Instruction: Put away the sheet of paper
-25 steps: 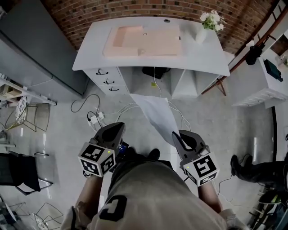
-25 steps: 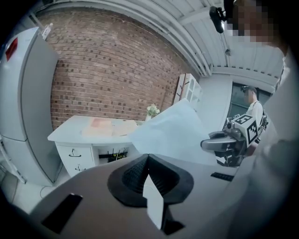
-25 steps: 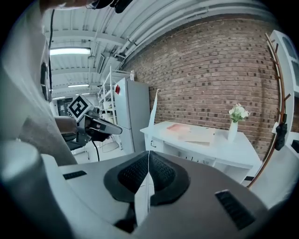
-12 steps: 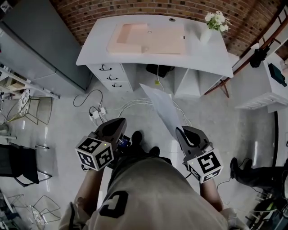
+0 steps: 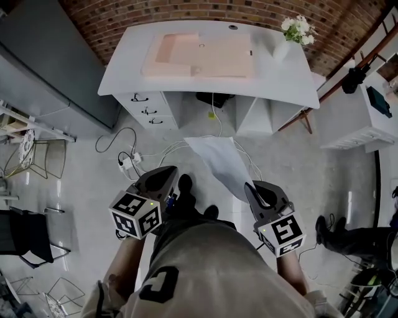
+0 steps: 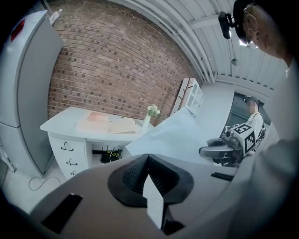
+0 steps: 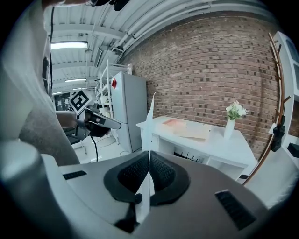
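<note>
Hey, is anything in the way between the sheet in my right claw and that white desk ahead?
Nothing visible stands in the way. The right claw holds the sheet of paper in open air before the desk; only cables lie on the floor between.

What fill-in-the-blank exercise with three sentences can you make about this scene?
1. The gripper that clamps the sheet of paper is the person's ____ one.
2. The vase on the white desk holds white ____.
3. The wall behind the desk is built of ____.

Missing words: right; flowers; brick.
</note>
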The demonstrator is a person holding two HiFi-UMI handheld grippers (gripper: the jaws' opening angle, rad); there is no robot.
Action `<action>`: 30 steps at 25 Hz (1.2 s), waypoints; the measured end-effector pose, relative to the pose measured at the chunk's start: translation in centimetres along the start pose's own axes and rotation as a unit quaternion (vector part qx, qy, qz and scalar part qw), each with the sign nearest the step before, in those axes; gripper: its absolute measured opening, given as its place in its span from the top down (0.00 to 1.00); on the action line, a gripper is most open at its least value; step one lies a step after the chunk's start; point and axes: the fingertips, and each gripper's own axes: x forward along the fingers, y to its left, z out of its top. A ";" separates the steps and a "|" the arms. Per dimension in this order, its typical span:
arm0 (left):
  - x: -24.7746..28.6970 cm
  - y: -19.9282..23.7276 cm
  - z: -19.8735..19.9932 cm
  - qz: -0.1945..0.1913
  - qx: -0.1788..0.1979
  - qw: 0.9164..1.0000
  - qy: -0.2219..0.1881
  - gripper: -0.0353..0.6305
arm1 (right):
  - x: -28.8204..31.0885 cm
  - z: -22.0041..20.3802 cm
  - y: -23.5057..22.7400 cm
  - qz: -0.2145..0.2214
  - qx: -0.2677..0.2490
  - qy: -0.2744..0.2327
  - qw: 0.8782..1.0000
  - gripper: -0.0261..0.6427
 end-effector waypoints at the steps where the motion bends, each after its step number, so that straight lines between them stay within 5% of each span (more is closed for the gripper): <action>1: 0.2 0.3 0.0 -0.001 0.004 1.000 0.001 0.93 | 0.4 0.1 -0.2 -0.002 0.002 0.002 1.000 0.93; 19: 2.8 12.8 4.6 0.011 0.000 1.000 -0.013 0.93 | 11.2 7.5 -1.9 -0.010 -0.022 0.030 0.999 0.93; 30: 2.1 19.6 5.8 0.029 -0.031 0.999 -0.032 0.93 | 16.8 10.3 -2.2 -0.017 -0.088 0.079 0.993 0.93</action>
